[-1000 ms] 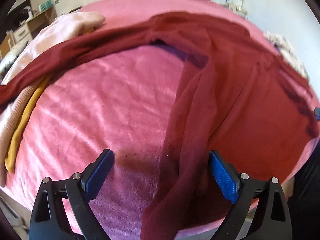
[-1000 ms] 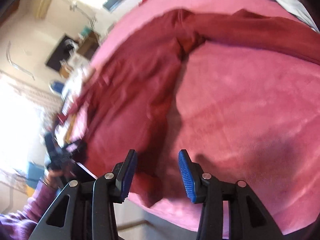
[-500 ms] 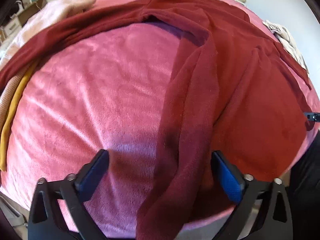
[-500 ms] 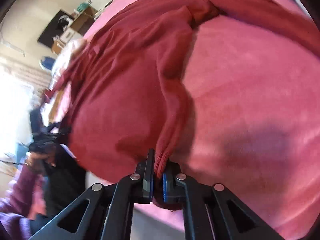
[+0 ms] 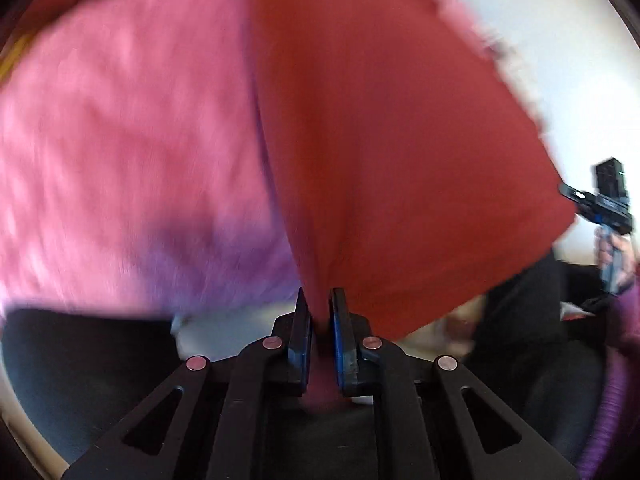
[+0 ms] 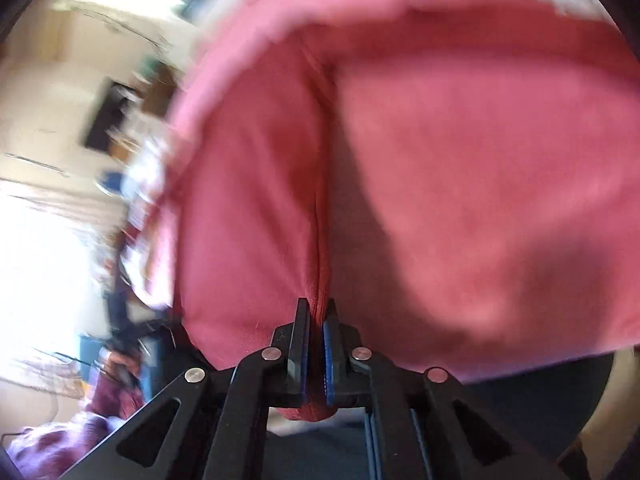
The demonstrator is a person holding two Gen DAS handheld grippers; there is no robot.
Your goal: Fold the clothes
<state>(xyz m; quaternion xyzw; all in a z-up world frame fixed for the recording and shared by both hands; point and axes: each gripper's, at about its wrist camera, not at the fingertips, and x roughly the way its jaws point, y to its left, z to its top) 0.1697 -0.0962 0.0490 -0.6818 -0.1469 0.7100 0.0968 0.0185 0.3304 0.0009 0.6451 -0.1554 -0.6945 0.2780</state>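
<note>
Left gripper (image 5: 319, 312): jaws closed on a gathered corner of the dark red, soft knit garment (image 5: 392, 128). Right gripper (image 6: 316, 320): jaws clamped on another bunched edge of same garment (image 6: 248, 208). Cloth fanned out taut from each pinch, spread over the pink plush bed cover (image 5: 120, 120); probably gripped at two hem corners so the panel can be carried over as one sheet. Both views motion-blurred; sleeves and far edge not discernible. Near bed edge close under both grippers; open cover beyond, room for laying a fold. Fold stage undetermined.
</note>
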